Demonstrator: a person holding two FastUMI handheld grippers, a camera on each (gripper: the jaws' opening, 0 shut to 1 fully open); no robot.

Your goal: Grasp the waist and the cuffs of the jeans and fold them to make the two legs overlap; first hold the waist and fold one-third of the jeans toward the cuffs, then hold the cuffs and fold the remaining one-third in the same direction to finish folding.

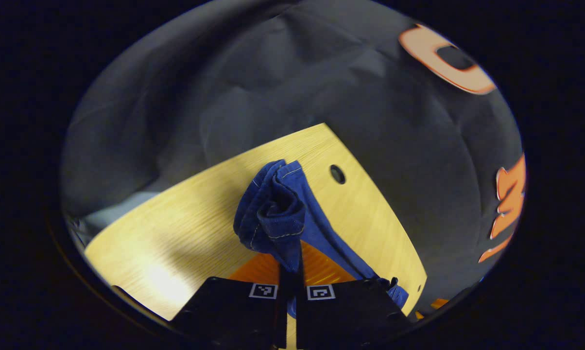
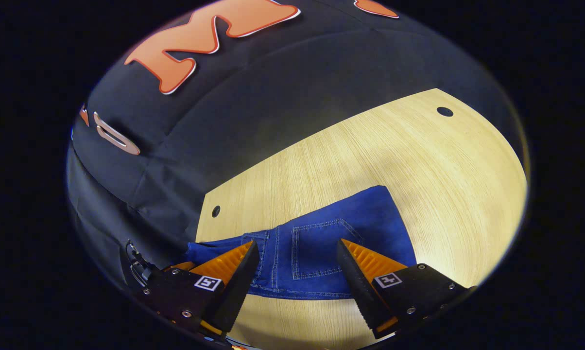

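Observation:
The blue jeans lie flat on the wooden table, waist end and a back pocket nearest the right gripper view. My right gripper hangs open just above that waist end, one finger to each side of the pocket. In the left gripper view a bunched, stitched end of the jeans sticks up from between the fingers. My left gripper is shut on that fabric and holds it off the table. A strip of denim trails down to the right.
Black booth cloth surrounds the table on the far sides. Small round holes mark the tabletop. Bare wood extends to the right of the jeans in the right gripper view.

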